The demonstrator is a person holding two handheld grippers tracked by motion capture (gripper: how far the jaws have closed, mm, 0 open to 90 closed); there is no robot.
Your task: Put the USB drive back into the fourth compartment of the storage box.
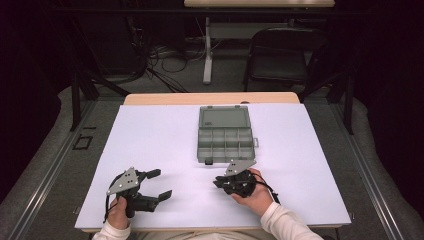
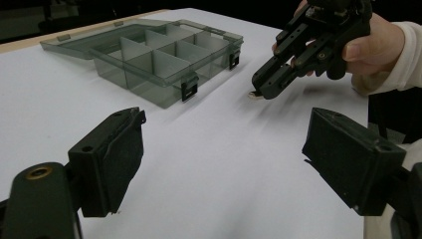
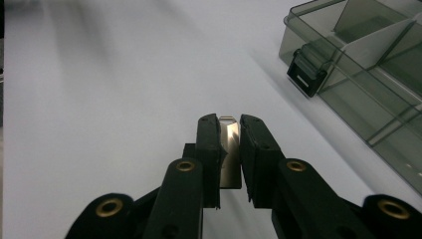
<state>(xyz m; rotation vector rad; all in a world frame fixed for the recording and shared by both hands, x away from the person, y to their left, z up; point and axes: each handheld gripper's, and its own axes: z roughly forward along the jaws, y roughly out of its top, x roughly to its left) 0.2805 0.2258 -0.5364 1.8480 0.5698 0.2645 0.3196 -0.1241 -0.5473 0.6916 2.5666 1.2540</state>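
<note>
A smoky-grey plastic compartment box (image 1: pixel 225 134) lies open in the middle of the white sheet, its lid folded back and its cells bare. It also appears as the box (image 2: pixel 149 55) and the box (image 3: pixel 358 64) in the gripper views. Just in front of it my right gripper (image 1: pixel 216 181) points left, low over the sheet, shut on a small flat shiny metal piece (image 3: pixel 230 149). In its own view the right gripper (image 3: pixel 230 122) pinches the piece upright. That metal piece (image 2: pixel 256 95) peeks from the right gripper (image 2: pixel 261 89). At the near left, my left gripper (image 1: pixel 161 184) is open, holding nothing.
The white sheet (image 1: pixel 150 135) covers the table, with a strip of wooden edge (image 1: pixel 210 98) at the far side. A black chair (image 1: pixel 280 60) and floor cables (image 1: pixel 165 60) lie beyond the table. The box's black latch (image 3: pixel 304 74) faces my right gripper.
</note>
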